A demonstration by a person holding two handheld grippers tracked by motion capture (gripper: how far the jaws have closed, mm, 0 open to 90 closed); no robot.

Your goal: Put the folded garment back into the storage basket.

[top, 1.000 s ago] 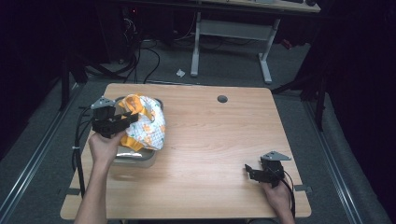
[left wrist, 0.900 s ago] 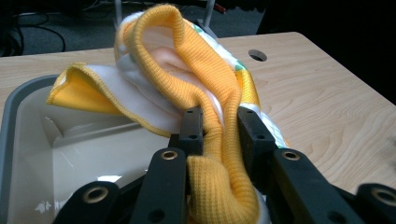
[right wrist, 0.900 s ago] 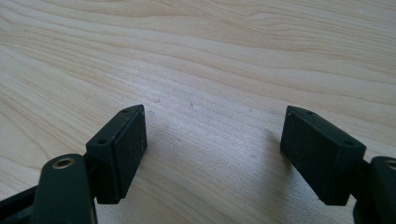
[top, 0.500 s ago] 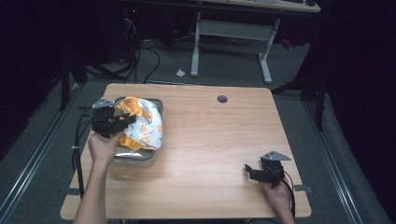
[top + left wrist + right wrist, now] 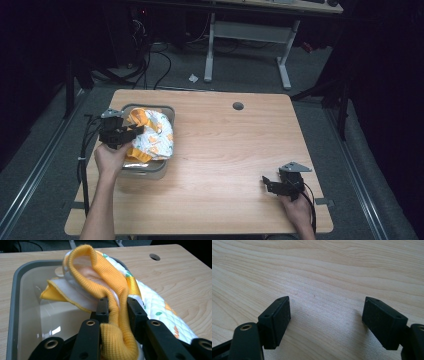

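Note:
A white quilted garment (image 5: 155,137) with orange trim and small prints drapes over a grey plastic bin (image 5: 150,167) at the table's left. My left gripper (image 5: 131,133) is shut on the garment's orange ribbed edge (image 5: 117,300), holding it over the bin (image 5: 15,290); the cloth (image 5: 160,310) spills across the bin's right rim. At the table's front right my right gripper (image 5: 266,183) rests low over bare wood. Its jaws stand wide apart with nothing between them (image 5: 325,315).
A round cable hole (image 5: 238,106) sits near the table's far edge. The wooden tabletop (image 5: 225,150) lies bare between the bin and the right gripper. Behind the table are desk legs (image 5: 210,45), cables and dark floor.
My left gripper has sunk a little with the garment, lowering the cloth toward the bin. The right gripper has stayed put.

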